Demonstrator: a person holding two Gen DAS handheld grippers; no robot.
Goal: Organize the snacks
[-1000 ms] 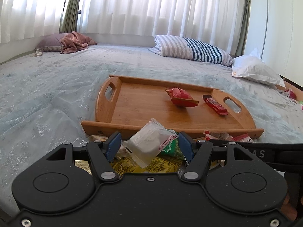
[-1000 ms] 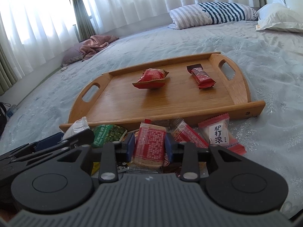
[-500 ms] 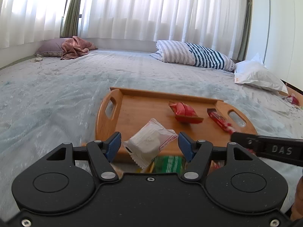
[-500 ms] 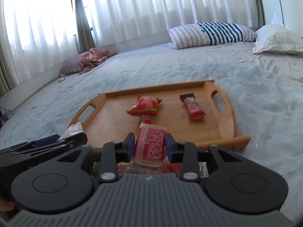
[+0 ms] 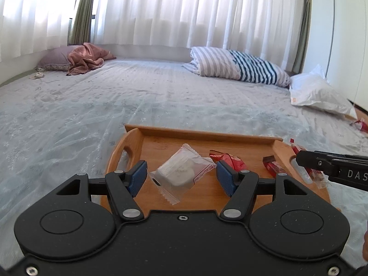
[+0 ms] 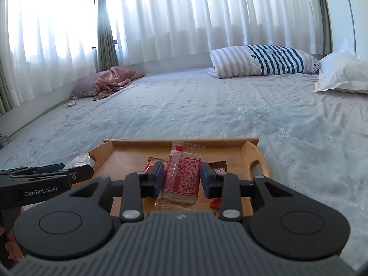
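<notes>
A pale bedspread (image 5: 161, 105) is covering the wide bed, and a wooden tray (image 5: 207, 135) is lying on it. Above the tray, the left gripper (image 5: 181, 176) is holding a clear packet with a white snack (image 5: 181, 172) between half-spread jaws, while the right gripper (image 6: 181, 179) is clamping a red-printed packet (image 6: 184, 174) between narrow jaws. Only the left view is showing a red wrapper (image 5: 360, 124) lying far to the right.

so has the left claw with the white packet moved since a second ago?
Yes. The left claw carried the white packet forward from the pile, now over the wooden tray.
</notes>
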